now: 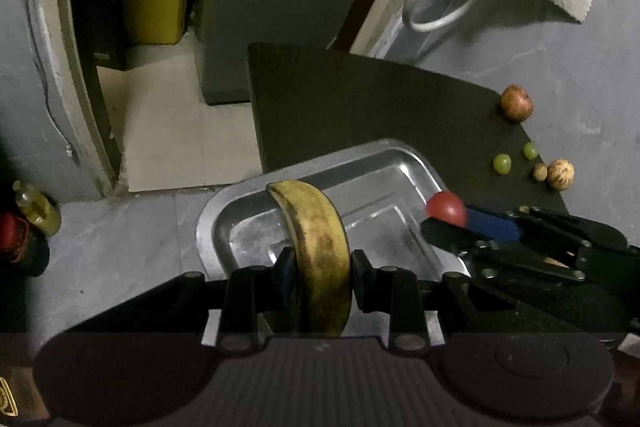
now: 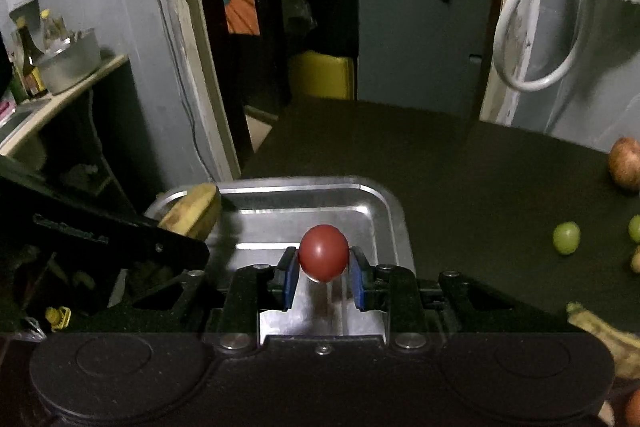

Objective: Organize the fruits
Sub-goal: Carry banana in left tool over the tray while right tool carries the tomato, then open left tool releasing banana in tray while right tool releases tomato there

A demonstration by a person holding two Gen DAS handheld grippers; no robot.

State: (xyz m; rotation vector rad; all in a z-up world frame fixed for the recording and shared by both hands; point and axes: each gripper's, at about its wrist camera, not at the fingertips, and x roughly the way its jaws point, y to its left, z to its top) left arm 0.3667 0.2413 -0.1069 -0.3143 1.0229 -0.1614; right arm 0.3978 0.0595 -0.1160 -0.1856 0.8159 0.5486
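Steel and bare, the tray (image 2: 384,203) sits at the near left edge of the dark desk (image 1: 360,99) with no fruit lying in it, so by my reading the sorting is just starting.

Both grippers hang over the tray with a load. The left gripper (image 1: 323,267) is clenched on a spotted yellow banana (image 1: 316,239), its blue pads pressed to the fruit's sides. The right gripper (image 2: 323,267) grasps a small red fruit (image 2: 323,251) between its pads, closed tight on it.

Left to gather along the desk's right edge: a brownish round fruit (image 1: 516,102) near the far corner, two green grapes (image 1: 502,163), and two tan nut-like pieces (image 1: 560,174) just beside them. A second banana (image 2: 608,339) lies at the near right of the desk in the right wrist view.
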